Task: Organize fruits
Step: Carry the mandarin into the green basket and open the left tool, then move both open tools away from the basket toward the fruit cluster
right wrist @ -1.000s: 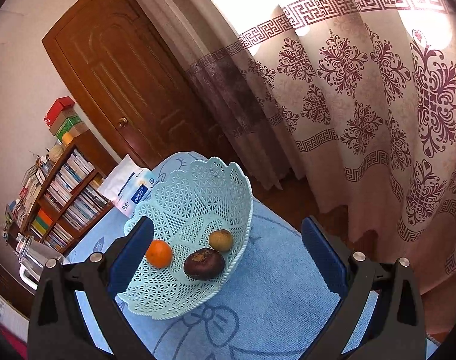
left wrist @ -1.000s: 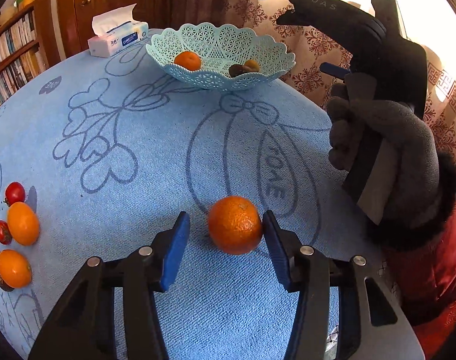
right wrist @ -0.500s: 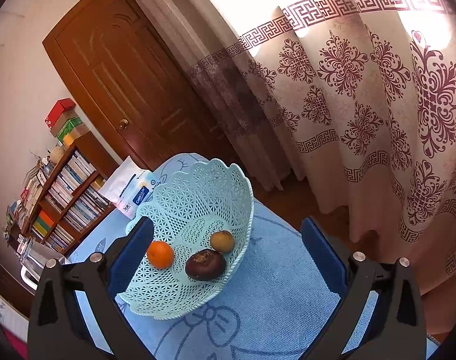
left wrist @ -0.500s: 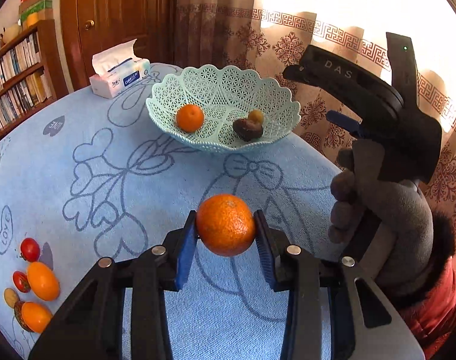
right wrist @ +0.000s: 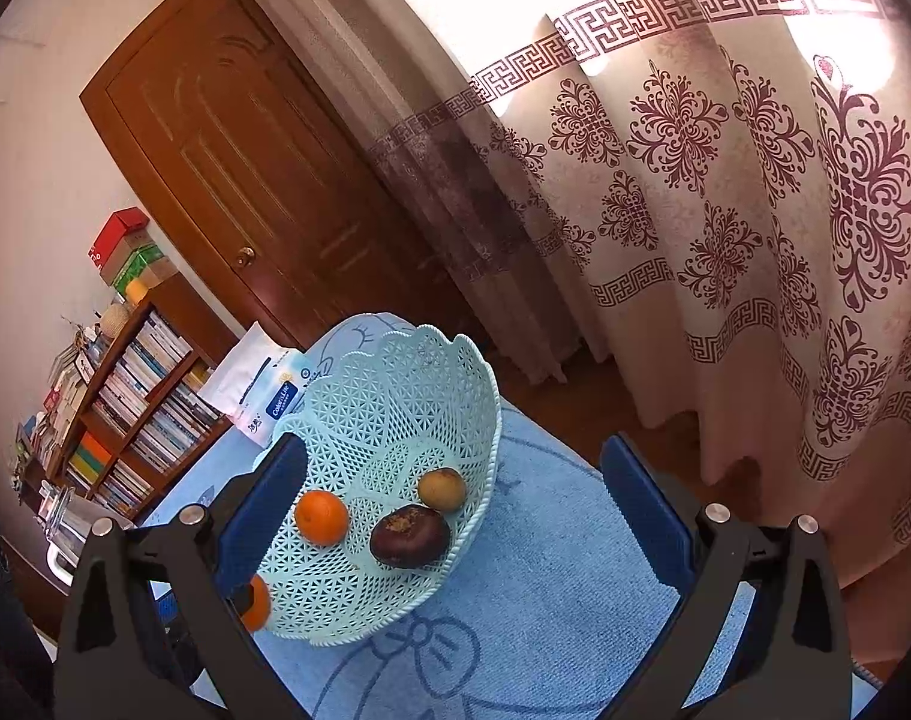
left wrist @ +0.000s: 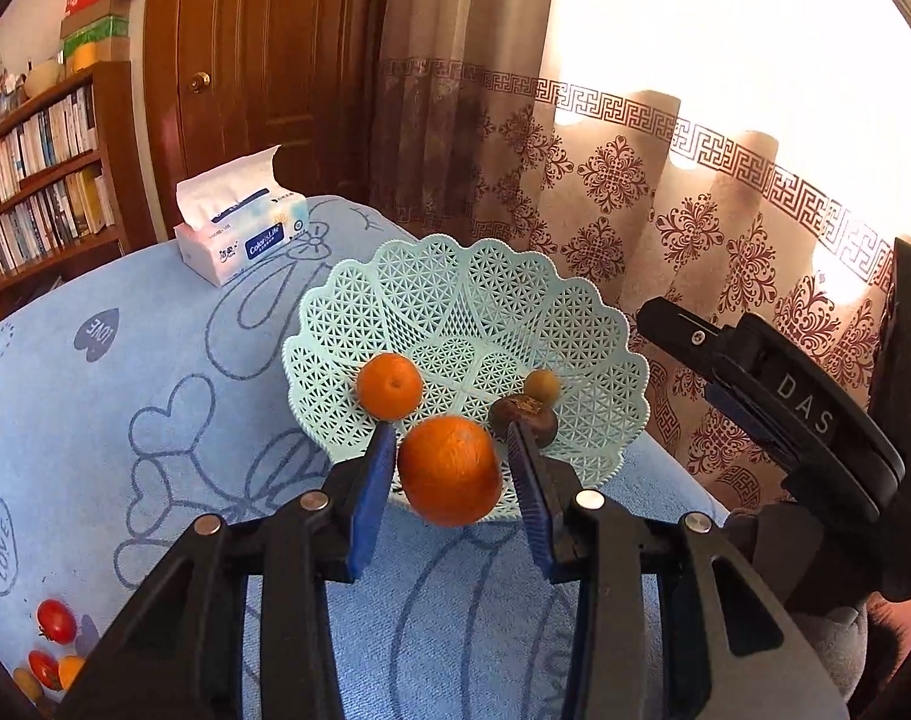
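Observation:
My left gripper [left wrist: 452, 468] is shut on an orange [left wrist: 449, 471] and holds it in the air just before the near rim of a pale green lattice basket [left wrist: 467, 300]. The basket holds a smaller orange [left wrist: 389, 386], a dark brown fruit [left wrist: 524, 417] and a small yellowish fruit [left wrist: 542, 385]. In the right wrist view the basket [right wrist: 395, 396] holds the same three fruits, and the held orange [right wrist: 256, 603] peeks out at its lower left. My right gripper [right wrist: 455, 510] is open and empty, above the table to the right of the basket.
A tissue box [left wrist: 239, 234] stands on the blue tablecloth [left wrist: 125, 390] behind the basket. Small tomatoes [left wrist: 56, 621] and other fruits lie at the table's near left edge. A bookshelf [left wrist: 41, 180], a door and curtains surround the table.
My left gripper closed on the orange, lifted it off the cloth and carried it forward to the basket's near rim. The right gripper stayed open and barely moved.

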`<state>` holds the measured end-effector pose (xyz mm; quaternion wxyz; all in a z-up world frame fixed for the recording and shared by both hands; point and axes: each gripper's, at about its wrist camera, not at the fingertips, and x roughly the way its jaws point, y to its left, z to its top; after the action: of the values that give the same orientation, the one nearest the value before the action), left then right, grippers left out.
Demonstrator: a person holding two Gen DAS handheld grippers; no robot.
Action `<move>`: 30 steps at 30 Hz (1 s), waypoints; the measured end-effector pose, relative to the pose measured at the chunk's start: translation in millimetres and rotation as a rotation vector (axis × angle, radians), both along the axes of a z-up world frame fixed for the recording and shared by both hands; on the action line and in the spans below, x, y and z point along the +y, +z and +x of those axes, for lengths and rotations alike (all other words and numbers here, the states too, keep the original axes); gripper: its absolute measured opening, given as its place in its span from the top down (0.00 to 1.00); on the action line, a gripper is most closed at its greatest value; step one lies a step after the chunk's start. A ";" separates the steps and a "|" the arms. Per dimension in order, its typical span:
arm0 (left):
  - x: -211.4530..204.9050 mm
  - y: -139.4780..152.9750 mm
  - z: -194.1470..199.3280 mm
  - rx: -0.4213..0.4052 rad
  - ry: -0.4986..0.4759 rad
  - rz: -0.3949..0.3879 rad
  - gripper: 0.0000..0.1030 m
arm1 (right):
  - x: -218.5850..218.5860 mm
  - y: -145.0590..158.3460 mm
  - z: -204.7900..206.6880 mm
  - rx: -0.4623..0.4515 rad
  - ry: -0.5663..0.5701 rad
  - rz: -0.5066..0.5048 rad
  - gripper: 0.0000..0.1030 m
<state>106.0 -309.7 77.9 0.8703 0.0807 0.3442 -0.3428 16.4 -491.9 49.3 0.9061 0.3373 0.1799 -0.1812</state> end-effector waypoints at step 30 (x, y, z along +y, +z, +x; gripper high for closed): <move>36.8 -3.2 -24.2 -0.157 0.158 0.108 0.08 | 6.7 7.7 -2.7 -0.020 -0.009 -0.073 0.03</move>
<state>81.8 -272.9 74.6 0.9134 0.1266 0.2981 -0.2468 13.7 -485.2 57.1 0.9188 0.3067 0.1623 -0.1884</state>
